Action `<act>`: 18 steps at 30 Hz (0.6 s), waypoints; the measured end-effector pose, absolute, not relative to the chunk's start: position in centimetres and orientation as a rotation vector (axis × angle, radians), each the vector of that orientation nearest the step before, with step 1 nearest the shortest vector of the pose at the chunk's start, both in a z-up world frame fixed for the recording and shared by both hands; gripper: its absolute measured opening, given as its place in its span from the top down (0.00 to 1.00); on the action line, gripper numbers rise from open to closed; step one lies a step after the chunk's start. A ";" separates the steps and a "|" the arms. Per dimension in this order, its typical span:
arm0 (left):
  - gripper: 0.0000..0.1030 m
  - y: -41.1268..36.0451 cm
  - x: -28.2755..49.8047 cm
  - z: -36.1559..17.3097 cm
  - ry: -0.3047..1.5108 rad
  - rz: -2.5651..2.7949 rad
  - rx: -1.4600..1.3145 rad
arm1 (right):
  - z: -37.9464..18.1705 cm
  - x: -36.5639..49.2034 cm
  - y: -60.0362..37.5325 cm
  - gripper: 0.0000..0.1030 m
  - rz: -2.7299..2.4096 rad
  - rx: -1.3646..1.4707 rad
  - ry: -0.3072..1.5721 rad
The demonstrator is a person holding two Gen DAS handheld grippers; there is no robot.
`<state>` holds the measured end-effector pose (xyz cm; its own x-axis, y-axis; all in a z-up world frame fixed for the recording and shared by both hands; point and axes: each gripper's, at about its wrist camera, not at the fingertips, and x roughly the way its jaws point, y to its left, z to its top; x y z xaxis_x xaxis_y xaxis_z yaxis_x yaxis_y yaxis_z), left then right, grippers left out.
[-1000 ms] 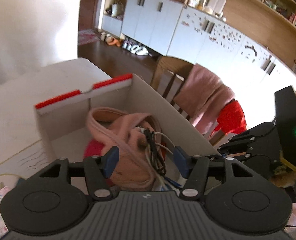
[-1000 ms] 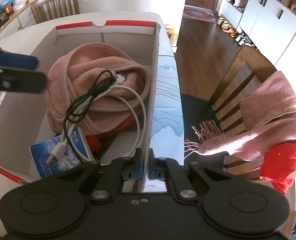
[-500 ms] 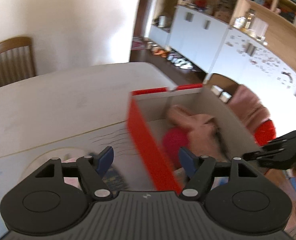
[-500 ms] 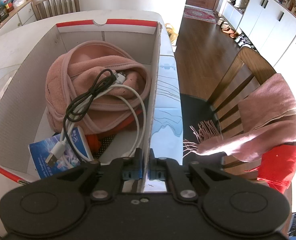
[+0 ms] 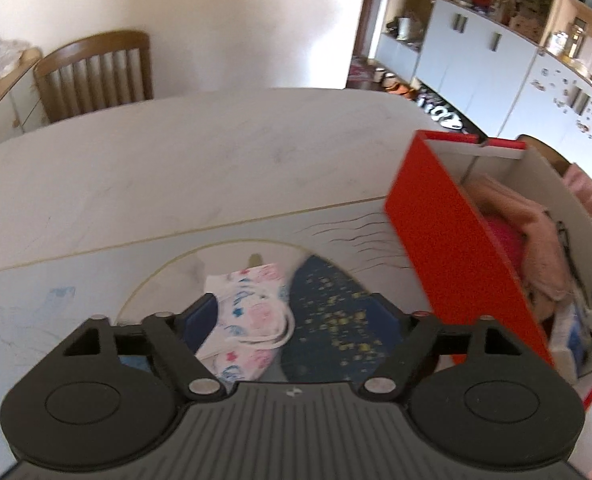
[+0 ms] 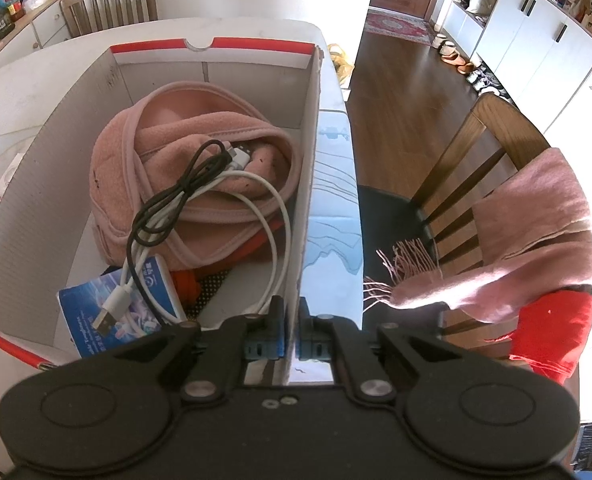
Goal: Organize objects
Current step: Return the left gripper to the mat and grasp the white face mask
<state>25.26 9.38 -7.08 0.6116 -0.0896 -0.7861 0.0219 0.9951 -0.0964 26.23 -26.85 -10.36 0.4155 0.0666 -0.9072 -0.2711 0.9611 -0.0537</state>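
Note:
A red and white cardboard box (image 6: 216, 60) stands on the table and holds a pink fleece (image 6: 192, 184), a black cable (image 6: 176, 200), a white cable (image 6: 274, 240) and a blue packet (image 6: 116, 312). My right gripper (image 6: 292, 332) is shut on the box's right wall. In the left wrist view the box (image 5: 447, 240) is at the right. My left gripper (image 5: 294, 320) hangs over the table left of the box, its jaws opening. A white pouch (image 5: 252, 312) with pink and blue print lies between its fingers, close to the left one, with no pad pressing on it.
The pouch rests on a dark blue speckled patch of a table mat (image 5: 335, 304). A wooden chair (image 5: 96, 72) stands at the table's far side. Another chair (image 6: 475, 152) draped with a pink scarf (image 6: 535, 232) is right of the table, with red cloth (image 6: 555, 332) beside it.
My left gripper swung left out of the box to the table beside it and its jaws widened; the pouch came into view between them. The right gripper kept still on the box wall.

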 end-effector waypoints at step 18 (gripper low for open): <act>0.00 10.5 27.9 -13.5 1.029 0.004 0.026 | -10.4 26.3 -26.7 0.95 0.203 -0.210 1.130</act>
